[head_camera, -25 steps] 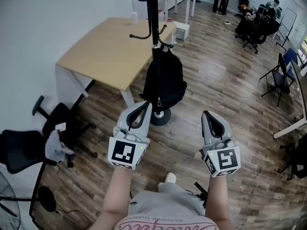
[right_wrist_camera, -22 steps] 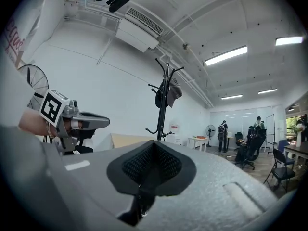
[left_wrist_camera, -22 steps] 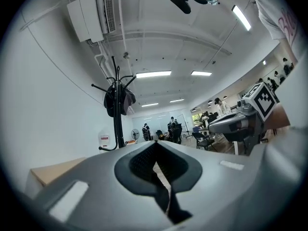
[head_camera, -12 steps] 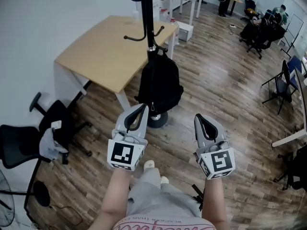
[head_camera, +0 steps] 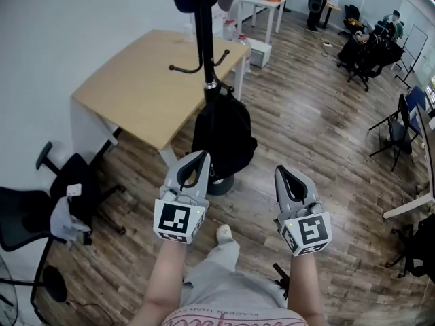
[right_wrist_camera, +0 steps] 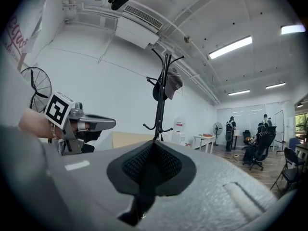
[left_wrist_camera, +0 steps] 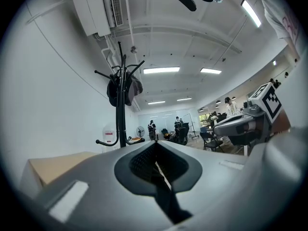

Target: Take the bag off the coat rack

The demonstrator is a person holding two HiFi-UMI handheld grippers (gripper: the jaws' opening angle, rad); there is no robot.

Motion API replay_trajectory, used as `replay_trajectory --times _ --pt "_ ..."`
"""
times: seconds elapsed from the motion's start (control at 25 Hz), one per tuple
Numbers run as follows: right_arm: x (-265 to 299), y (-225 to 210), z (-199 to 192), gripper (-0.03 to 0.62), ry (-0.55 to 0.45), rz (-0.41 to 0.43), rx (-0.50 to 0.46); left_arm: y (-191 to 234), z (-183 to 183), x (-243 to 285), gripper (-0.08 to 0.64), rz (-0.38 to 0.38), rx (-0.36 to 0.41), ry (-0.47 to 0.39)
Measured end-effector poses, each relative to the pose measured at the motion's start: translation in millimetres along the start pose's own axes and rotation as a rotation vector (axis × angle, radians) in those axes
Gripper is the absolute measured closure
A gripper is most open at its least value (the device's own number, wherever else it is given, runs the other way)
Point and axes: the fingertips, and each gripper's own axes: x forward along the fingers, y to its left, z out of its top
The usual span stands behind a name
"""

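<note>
Closer to the coat rack (head_camera: 202, 39) than a second ago, the left gripper (head_camera: 201, 155) and right gripper (head_camera: 283, 171) are being held out, jaws pressed together on nothing. The black bag (head_camera: 223, 138) is being left hanging low on the rack, beside the table (head_camera: 136, 87).

On wood-plank floor (head_camera: 319, 141): coat rack (head_camera: 202, 39) just beside light wooden table (head_camera: 136, 87), black office chairs (head_camera: 71, 189) at left, folding chair (head_camera: 401, 114) far right.

Open office — desks (head_camera: 136, 87), swivel chairs (head_camera: 24, 212).
</note>
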Motion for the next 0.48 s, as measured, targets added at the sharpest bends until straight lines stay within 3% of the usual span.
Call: replay_trajectory --times 0.28,0.48 --pt "67.4 -28.1 -6.4 0.588 0.007 0.043 0.025 38.8 -23.7 54.4 0.496 0.019 -0.060 0.029" --pt "109.1 -42.2 -8.2 0.561 0.001 0.091 0.067 55.5 -44.9 83.4 0.407 0.023 -0.100 0.069"
